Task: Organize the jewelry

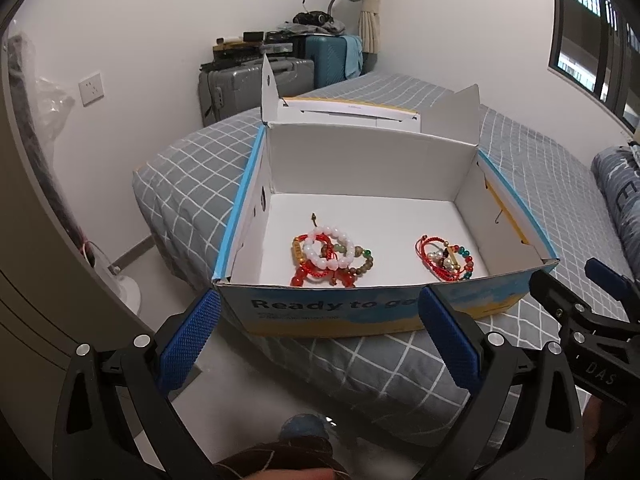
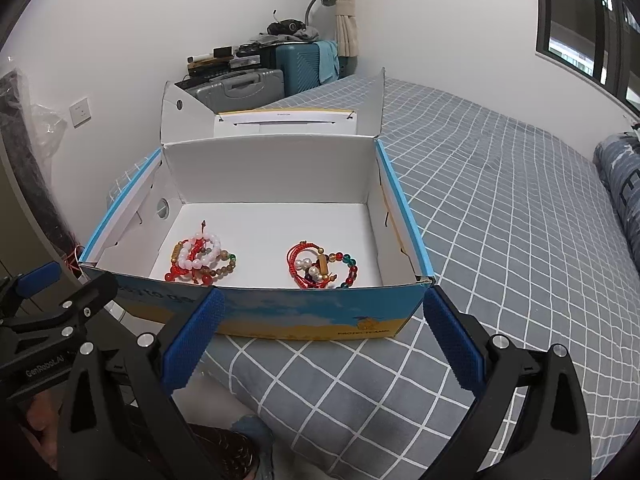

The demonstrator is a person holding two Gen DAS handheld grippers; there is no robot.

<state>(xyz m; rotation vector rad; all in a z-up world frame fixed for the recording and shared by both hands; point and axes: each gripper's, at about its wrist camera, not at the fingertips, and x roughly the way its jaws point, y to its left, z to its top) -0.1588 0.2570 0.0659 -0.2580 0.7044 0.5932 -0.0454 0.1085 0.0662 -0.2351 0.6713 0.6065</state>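
Open cardboard box [image 1: 360, 312] sits at the bed [image 2: 500, 220] corner. Two bracelet heaps lie near its front wall: white-bead heap [image 1: 332, 256] left, red-cord heap [image 1: 446, 260] right. Left hand-held gripper [image 1: 316, 344] and right hand-held gripper [image 2: 320, 340] both spread wide, holding nothing, short of the box front.

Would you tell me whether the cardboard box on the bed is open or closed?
Open: the cardboard box has its lid folded back behind it, exposing bracelets inside.

Both grippers — left gripper [image 1: 320, 320] and right gripper [image 2: 324, 320] — have black angular frames with triangular cut-outs, silver screws and blue knurled pads [image 2: 192, 344]. White lettering marks the frames — "DAS", "GenRobot.AI". Below the box [image 2: 320, 316], a dark patterned sleeve.
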